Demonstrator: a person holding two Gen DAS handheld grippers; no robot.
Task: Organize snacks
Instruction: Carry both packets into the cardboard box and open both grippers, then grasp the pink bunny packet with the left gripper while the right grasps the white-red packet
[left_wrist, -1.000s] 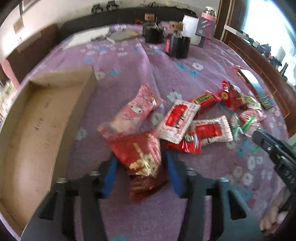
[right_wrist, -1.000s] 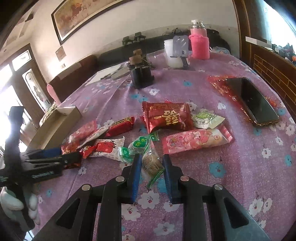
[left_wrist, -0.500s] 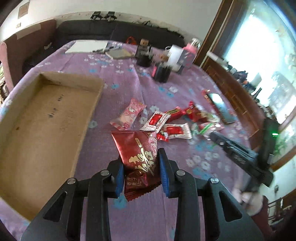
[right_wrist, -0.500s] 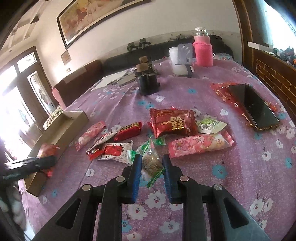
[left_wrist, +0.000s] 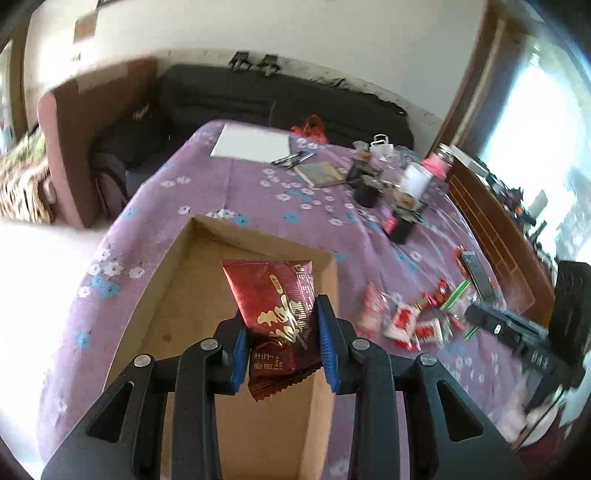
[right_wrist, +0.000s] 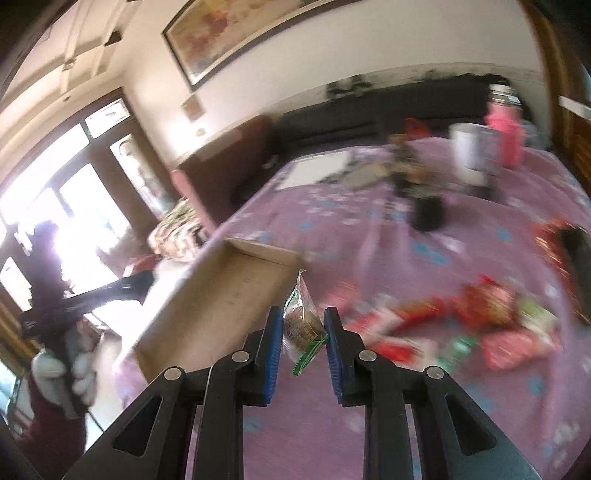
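My left gripper (left_wrist: 281, 316) is shut on a dark red snack packet (left_wrist: 277, 310) with gold characters and holds it above the open cardboard box (left_wrist: 192, 295). My right gripper (right_wrist: 302, 320) is shut on a small clear packet with green ends (right_wrist: 301, 325), lifted above the purple cloth just right of the box (right_wrist: 221, 295). Several loose red, pink and green snacks (left_wrist: 410, 317) lie on the cloth right of the box; they also show blurred in the right wrist view (right_wrist: 461, 321). The right gripper shows in the left wrist view (left_wrist: 517, 332), the left one in the right wrist view (right_wrist: 85, 299).
The table has a purple flowered cloth (left_wrist: 258, 192). At the far end stand black holders (left_wrist: 400, 229), a white cup (left_wrist: 417, 181), a pink bottle (right_wrist: 504, 136), papers (left_wrist: 251, 147). A phone (left_wrist: 476, 269) lies at the right. A sofa (left_wrist: 258, 99) and chair (left_wrist: 66, 155) stand beyond.
My left gripper has lifted the red packet from the pile and carried it left over the box. My right gripper has raised the green packet and swung left toward the box.
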